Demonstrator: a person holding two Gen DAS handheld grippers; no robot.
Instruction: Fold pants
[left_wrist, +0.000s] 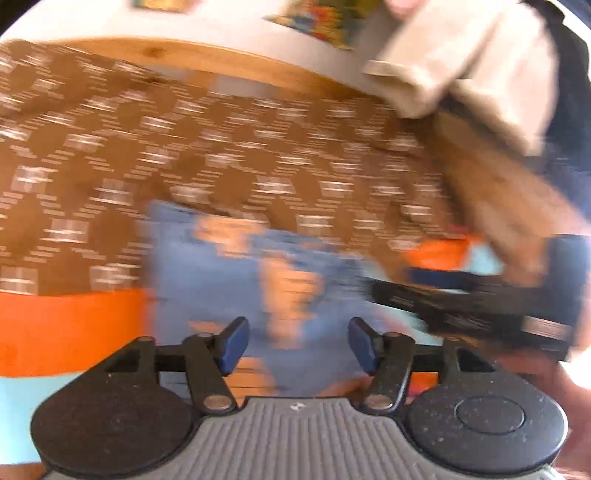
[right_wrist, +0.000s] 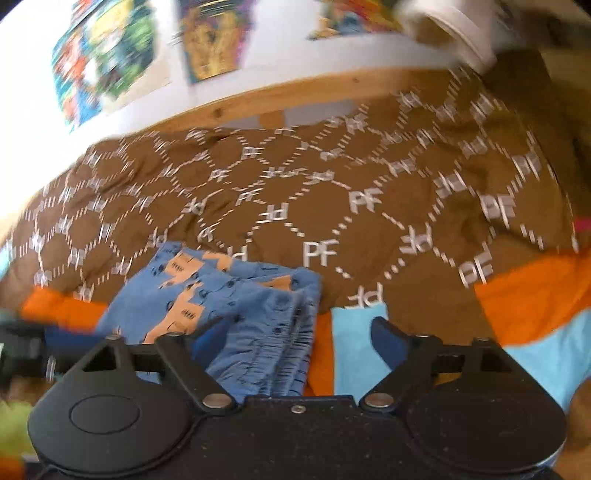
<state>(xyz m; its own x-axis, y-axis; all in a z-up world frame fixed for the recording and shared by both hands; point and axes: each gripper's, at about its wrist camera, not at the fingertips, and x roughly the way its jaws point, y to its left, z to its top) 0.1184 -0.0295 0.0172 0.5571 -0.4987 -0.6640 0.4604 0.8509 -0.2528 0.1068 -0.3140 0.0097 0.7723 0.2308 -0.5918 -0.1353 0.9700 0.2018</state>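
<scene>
The blue pants (right_wrist: 229, 295) with orange shapes lie folded in a stack on the bed, just ahead of both grippers. In the left wrist view the pants (left_wrist: 229, 280) are blurred. My left gripper (left_wrist: 295, 343) is open and empty, held above the pants. My right gripper (right_wrist: 299, 343) is open and empty, its left finger over the folded waistband edge. The right gripper's black body (left_wrist: 461, 306) shows at the right of the left wrist view, with the person's forearm (left_wrist: 509, 199) above it.
A brown blanket (right_wrist: 332, 184) with white PF letters covers the bed behind the pants. An orange and light blue sheet (right_wrist: 535, 306) lies at the near edge. A wooden bed rail (right_wrist: 280, 96) and a white wall with colourful posters (right_wrist: 207, 40) stand behind.
</scene>
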